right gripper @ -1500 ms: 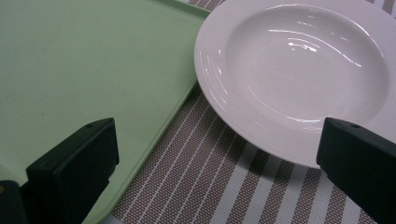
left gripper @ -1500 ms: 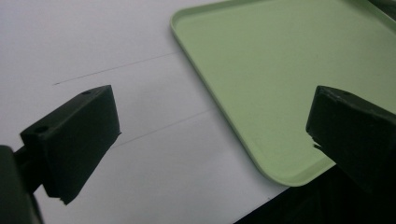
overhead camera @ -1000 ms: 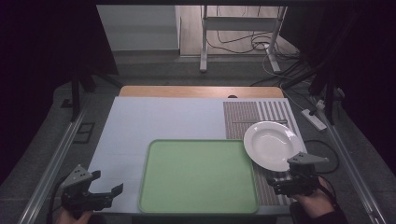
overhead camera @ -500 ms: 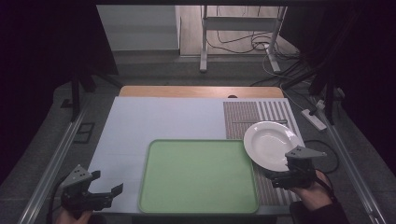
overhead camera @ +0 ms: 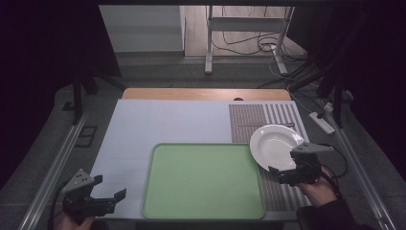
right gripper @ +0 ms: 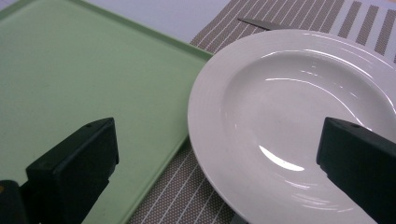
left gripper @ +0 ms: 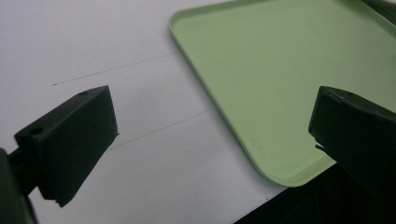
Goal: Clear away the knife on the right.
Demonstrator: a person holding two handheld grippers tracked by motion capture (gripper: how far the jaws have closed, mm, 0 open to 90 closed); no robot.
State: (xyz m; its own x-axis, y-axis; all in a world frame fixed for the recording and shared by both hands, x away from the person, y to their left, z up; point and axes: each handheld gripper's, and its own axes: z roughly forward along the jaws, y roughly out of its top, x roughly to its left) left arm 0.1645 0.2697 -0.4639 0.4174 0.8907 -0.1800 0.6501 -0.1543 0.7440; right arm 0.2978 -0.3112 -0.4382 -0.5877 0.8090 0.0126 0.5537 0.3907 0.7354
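Right hand-held gripper [overhead camera: 293, 173], jaws spread wide, hovers at the near rim of a white plate [overhead camera: 276, 146]. That glossy, empty, deep-welled plate sits on a striped placemat [overhead camera: 258, 117], just beside a green tray [overhead camera: 203, 179]. Left hand-held gripper [overhead camera: 98, 201] gapes over the bench [overhead camera: 167, 120].

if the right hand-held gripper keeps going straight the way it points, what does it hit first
Most likely the white plate: the right hand-held gripper is open, and the plate's near rim lies between its jaws, just ahead. The green tray sits off to its left. Depth is hard to judge.
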